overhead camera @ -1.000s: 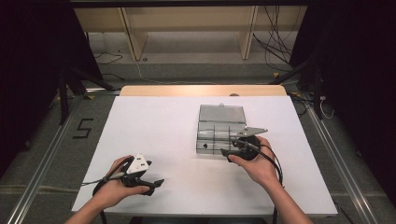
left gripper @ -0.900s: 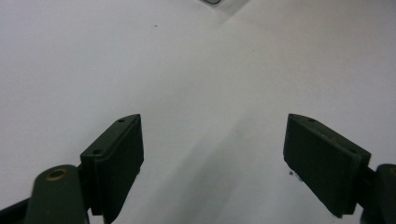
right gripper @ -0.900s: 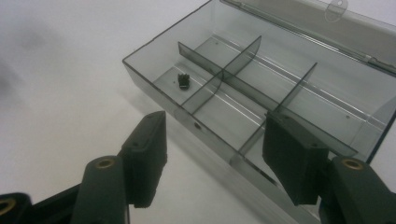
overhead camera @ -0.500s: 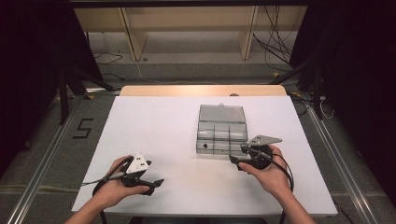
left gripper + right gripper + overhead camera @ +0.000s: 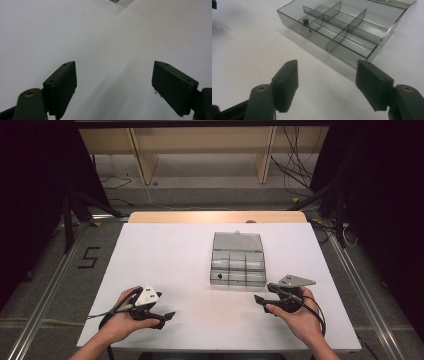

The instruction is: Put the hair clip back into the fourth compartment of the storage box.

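A clear smoke-tinted compartment box (image 5: 238,266) lies right of the table's middle with its lid laid open toward the far side. Two small black parts (image 5: 219,275) sit in its near-left compartments, and one small black part (image 5: 306,21) shows in the right gripper view. My right gripper (image 5: 263,292) is held just in front of the box's near right corner, jaws open and empty. From that gripper (image 5: 327,63) the box (image 5: 342,27) lies a short way ahead. My left gripper (image 5: 164,319) rests near the front left, open; between its jaws (image 5: 113,65) is bare tabletop.
The white tabletop (image 5: 165,260) has a wooden strip along its far edge (image 5: 215,217). Wooden shelving legs and cables are on the floor beyond. A "5" is marked on the floor at the left (image 5: 90,257). Metal rails run along both sides.
My right gripper has drawn back from the box's near edge toward the person and a little to the right. The left gripper has stayed put.
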`<state>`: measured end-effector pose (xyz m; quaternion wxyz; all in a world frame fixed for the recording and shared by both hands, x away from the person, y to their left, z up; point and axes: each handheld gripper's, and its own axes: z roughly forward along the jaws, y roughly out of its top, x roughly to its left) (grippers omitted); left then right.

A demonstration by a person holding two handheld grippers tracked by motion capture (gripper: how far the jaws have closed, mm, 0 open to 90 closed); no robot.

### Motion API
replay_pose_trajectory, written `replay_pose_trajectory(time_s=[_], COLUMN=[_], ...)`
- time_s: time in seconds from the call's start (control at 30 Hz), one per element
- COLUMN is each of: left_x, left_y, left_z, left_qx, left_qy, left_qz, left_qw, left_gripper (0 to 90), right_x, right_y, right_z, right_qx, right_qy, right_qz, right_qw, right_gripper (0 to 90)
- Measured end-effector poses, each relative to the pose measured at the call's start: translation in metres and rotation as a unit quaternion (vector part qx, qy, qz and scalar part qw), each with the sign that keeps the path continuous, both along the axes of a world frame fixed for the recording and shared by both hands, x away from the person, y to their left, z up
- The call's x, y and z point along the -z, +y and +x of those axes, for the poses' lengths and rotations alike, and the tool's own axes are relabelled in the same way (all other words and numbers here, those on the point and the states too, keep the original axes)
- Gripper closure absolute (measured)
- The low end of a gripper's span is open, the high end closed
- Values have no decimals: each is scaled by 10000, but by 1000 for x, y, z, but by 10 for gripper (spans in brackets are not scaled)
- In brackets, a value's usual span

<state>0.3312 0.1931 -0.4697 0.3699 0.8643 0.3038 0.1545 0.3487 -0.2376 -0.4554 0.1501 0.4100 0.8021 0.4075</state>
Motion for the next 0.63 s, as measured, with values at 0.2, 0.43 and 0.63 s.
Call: replay_pose_trajectory(time_s=[0.2,0.43,0.63], left_x=[0,-1,-1], left_y=[0,0,1], left_z=[0,0,0], left_qx=[-2,2,-11], left_qy=[-2,-13,-13], left_qz=[-1,-3,-15], left_qw=[10000,10000,10000], left_gripper=[200,200,200], right_x=[3,5,9], right_y=[-7,-12,-14], right_z=[-8,-13,-12], right_qx=[26,87,133], right_qy=[-9,-5,14], right_qz=[-34,-27,-51], right_qw=[10000,10000,9999], right_gripper=[344,337,314])
